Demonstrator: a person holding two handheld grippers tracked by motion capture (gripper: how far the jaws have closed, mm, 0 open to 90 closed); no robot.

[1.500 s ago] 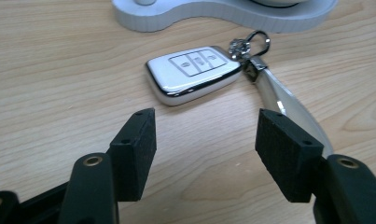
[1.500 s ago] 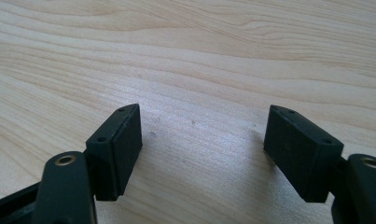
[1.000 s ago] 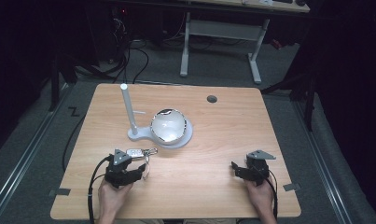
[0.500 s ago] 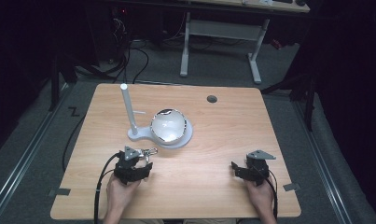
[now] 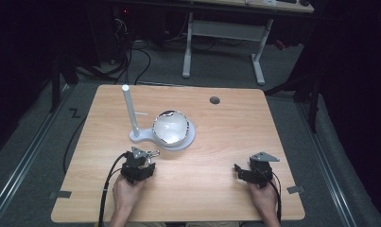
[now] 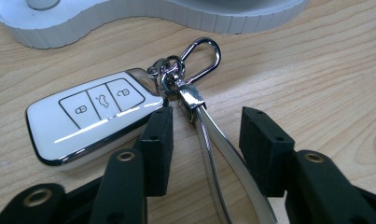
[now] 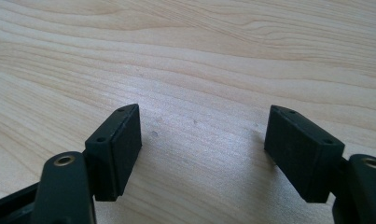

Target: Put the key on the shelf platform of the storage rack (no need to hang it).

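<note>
1. The table (image 7: 213, 56) is pale wood with a smooth, faintly shiny grain.
2. The car key fob (image 6: 90, 114) is glossy white plastic edged in polished chrome.
3. Its carabiner clip (image 6: 202, 58) is bright metal; the strap (image 6: 223, 154) looks smooth and glossy.
4. The white stand base (image 6: 129, 21) is matt plastic, its side finely ribbed.
5. The left tongs (image 6: 206, 135) and right tongs (image 7: 202, 149) have matt black pads.
6. The dome (image 5: 170, 126) is mirror-shiny.

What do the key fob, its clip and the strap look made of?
Key fob: glossy white plastic, chrome-look rim, judging by sharp highlights. Carabiner clip: polished metal, mirror-bright. Strap: smooth pale band with sheen, possibly leather or vinyl; hard to tell.
</note>
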